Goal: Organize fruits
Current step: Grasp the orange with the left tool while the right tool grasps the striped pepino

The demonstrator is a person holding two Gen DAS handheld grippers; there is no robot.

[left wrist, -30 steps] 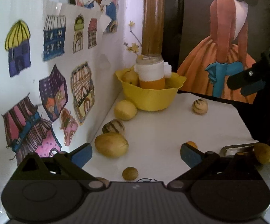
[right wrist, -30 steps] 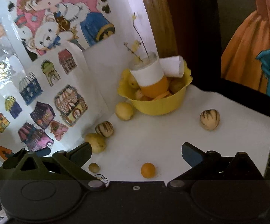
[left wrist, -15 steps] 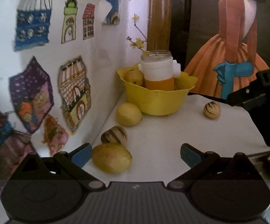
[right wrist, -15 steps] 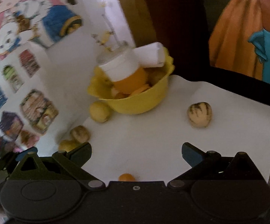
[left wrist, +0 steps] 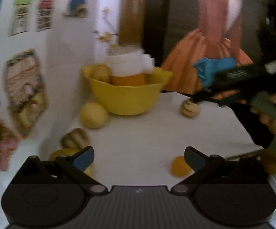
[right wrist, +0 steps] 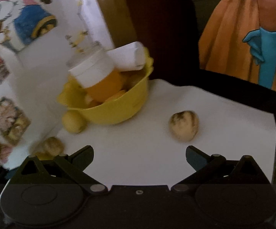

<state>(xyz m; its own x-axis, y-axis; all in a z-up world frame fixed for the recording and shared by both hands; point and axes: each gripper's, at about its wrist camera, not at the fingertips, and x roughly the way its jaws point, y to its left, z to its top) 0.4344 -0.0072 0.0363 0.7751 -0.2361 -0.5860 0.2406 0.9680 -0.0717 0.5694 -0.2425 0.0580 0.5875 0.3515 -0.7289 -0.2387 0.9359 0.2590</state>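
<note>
The striped fruit [right wrist: 183, 125] lying alone on the white tabletop [right wrist: 138, 152], well to the right of the yellow bowl [right wrist: 117, 112], now sits large and close ahead of our right gripper [right wrist: 139, 155]; a second ago it was small and far off in that view, and the small orange fruit [left wrist: 179, 166] that lay just before our right fingers has dropped out of the right wrist view, so we have carried this gripper forward over the table and towards the bowl side. In the left wrist view the right gripper [left wrist: 200, 97] appears as a dark, blurred shape whose tip reaches the striped fruit, though we cannot tell whether it touches. Our right jaws stand wide apart with nothing between them. Our left gripper [left wrist: 139, 157] has also shifted: the small orange fruit is back in sight just beside its right finger, and the long yellow fruit [left wrist: 65, 152] is partly hidden behind its left finger; its jaws too gape empty. The round yellow fruit [left wrist: 93, 115] rests against the bowl's foot. We judge the right side is closing on the striped fruit as the next piece for the bowl, which already holds a jar [right wrist: 98, 76] and several fruits; the grasp itself is not yet made.
</note>
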